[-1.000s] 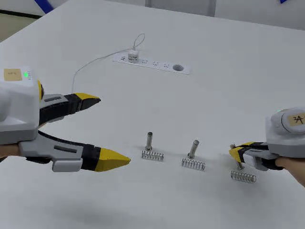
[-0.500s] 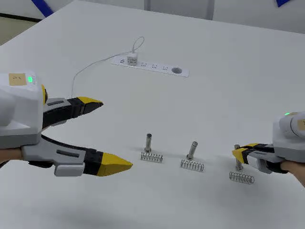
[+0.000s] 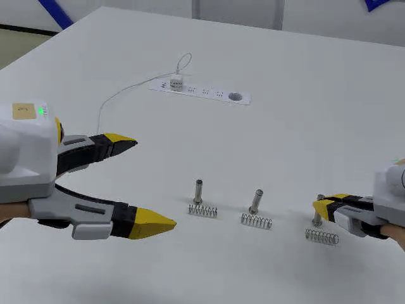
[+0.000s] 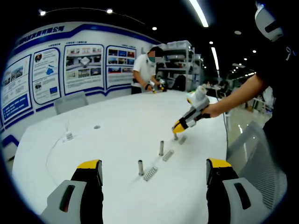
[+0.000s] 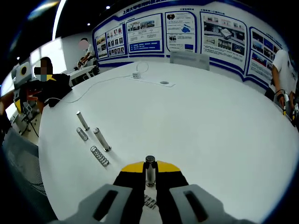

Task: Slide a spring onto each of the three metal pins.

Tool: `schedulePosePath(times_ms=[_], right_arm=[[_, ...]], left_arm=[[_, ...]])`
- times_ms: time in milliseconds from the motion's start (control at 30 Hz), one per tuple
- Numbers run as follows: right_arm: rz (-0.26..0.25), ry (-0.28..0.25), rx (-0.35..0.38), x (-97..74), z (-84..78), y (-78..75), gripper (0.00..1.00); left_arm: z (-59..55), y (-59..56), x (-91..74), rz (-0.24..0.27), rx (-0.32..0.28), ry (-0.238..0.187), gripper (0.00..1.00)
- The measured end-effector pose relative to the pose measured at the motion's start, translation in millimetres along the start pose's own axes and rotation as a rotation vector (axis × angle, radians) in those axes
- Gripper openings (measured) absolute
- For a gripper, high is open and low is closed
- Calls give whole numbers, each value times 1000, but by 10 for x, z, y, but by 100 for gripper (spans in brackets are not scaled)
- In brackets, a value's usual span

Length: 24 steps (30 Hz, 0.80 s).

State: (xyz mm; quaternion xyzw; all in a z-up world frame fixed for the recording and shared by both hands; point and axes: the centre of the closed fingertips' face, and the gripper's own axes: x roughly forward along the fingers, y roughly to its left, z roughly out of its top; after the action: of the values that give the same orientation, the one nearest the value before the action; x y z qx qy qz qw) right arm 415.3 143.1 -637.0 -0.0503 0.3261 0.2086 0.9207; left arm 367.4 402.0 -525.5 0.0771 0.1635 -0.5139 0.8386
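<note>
Holds left claw near, low left over white bench, jaws released wide, nothing between them. Clenches right claw on upper part of right pin, low right; in right gripper view, pin upright between yellow tips. Shows three springs flat on bench, none on a pin: right spring just in front of right pin, middle spring at base of middle pin, left spring at base of left pin. Pins in a row, well apart. Farther back, near bench middle, power strip with white plug in its left end.
</note>
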Motion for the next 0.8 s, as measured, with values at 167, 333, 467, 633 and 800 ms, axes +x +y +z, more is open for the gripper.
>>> schedulePosePath(times_ms=[167,333,467,633,800], right_arm=[[10,-56,-37,2,-1,28,8],[10,-121,-42,-23,7,79,8],[5,-127,-56,-59,4,96,9],[1,-118,-53,-79,-14,64,9],[-3,-105,-56,-84,-25,51,9]], left_arm=[[-1,-15,3,-5,-1,2,94],[2,-35,15,-11,-7,-2,95],[-13,-28,24,-10,-1,8,95],[31,-46,39,-16,2,0,95],[32,-85,64,-24,11,6,95]])
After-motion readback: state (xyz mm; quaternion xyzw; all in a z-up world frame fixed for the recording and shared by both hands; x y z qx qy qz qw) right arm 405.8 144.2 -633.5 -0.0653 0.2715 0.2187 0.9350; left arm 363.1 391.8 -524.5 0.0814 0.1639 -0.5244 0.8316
